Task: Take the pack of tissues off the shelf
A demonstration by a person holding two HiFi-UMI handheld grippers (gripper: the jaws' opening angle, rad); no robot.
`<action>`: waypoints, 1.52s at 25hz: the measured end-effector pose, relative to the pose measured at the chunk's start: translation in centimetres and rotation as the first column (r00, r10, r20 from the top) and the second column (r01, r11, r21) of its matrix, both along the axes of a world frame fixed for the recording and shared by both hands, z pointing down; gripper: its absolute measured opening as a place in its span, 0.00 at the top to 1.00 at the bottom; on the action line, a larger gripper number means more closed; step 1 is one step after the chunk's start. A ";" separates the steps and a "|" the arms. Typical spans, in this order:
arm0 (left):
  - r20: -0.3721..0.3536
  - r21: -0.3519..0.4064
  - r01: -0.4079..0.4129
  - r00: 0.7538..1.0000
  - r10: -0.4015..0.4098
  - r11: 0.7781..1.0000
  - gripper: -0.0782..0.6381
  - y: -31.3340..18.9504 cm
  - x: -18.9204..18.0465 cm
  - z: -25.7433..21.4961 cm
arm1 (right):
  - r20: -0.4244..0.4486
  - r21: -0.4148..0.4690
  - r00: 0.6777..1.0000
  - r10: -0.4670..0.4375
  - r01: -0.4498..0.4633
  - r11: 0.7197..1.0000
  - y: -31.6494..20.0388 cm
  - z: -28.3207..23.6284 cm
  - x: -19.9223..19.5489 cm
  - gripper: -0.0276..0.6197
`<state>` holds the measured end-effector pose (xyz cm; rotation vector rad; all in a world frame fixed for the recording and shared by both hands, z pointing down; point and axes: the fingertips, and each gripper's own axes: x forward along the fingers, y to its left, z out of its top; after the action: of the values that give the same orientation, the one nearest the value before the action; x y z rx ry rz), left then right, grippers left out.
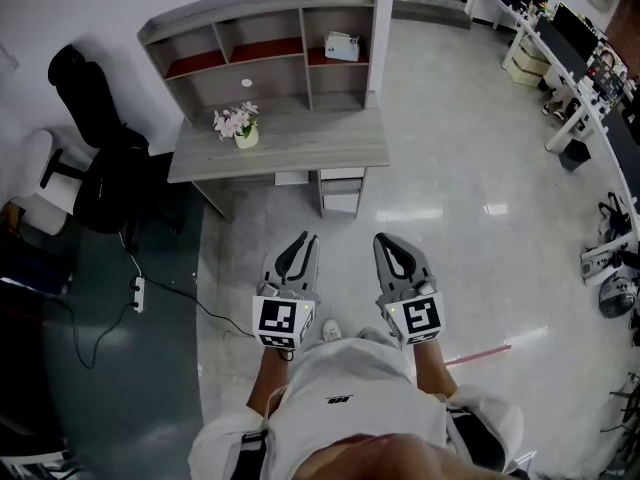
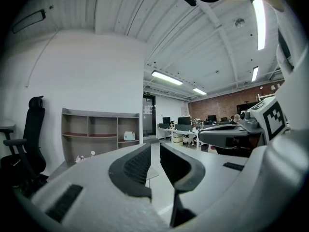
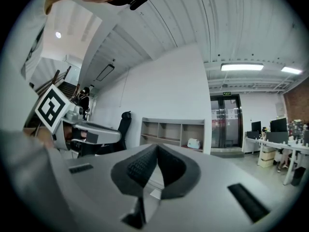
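Two claws: we hold both low over the floor (image 1: 450,178), side by side, well short of the desk (image 1: 310,138).
L claw (image 2: 154,148): jaws apart w/ a narrow gap, nothing between.
R claw (image 3: 155,148): tips meet, closed on nothing.
Tissue pack (image 1: 342,45): well ahead of both claws, in the shelf's right compartment, upper level.
Shelf (image 1: 262,10): stands at the desk's back edge, ahead of us.
Flower pot (image 1: 245,136): on the desk, ahead-left of L claw.
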<state>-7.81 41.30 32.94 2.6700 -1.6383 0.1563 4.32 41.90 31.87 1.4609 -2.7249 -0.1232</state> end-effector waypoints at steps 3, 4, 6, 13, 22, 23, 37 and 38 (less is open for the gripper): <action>0.001 -0.003 -0.021 1.000 0.021 1.000 0.79 -0.6 -0.2 0.5 | -0.016 -0.013 1.000 0.013 -0.013 1.000 -0.1 0.3 -0.4 0.92; 0.000 -0.005 -0.029 1.000 0.029 1.000 0.79 -0.9 -0.3 0.5 | -0.028 -0.033 0.999 0.024 -0.025 0.999 -0.3 0.5 -0.4 0.92; -0.003 -0.008 -0.042 0.999 0.042 0.999 0.79 -1.6 -0.2 0.5 | -0.043 -0.055 0.998 0.037 -0.040 0.998 -0.8 0.8 -0.6 0.92; -0.003 -0.009 -0.064 0.998 0.064 0.998 0.79 -4.8 0.0 0.5 | -0.021 -0.012 0.999 0.030 -0.030 0.999 -3.7 0.2 -1.0 0.92; -0.006 -0.024 -0.034 0.999 0.034 0.999 0.79 -10.3 0.7 1.3 | -0.014 -0.025 1.000 0.006 -0.006 1.000 -9.6 1.0 -0.1 0.92; -0.005 -0.026 -0.032 0.999 0.031 0.999 0.79 -11.0 0.9 1.4 | -0.013 -0.026 1.000 0.004 -0.004 1.000 -10.4 1.0 0.1 0.92; 0.015 -0.037 0.011 1.000 -0.011 0.999 0.79 -20.2 2.7 1.7 | 0.009 -0.036 0.999 -0.040 0.041 0.999 -20.3 1.5 1.8 0.92; 0.015 -0.033 0.014 1.000 -0.014 0.999 0.79 -20.9 2.9 1.5 | 0.009 -0.033 0.999 -0.048 0.048 0.998 -20.9 1.3 1.9 0.92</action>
<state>-4.92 20.42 34.45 2.6391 -1.6430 0.2019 6.21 21.01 33.21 1.3911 -2.7562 -0.0738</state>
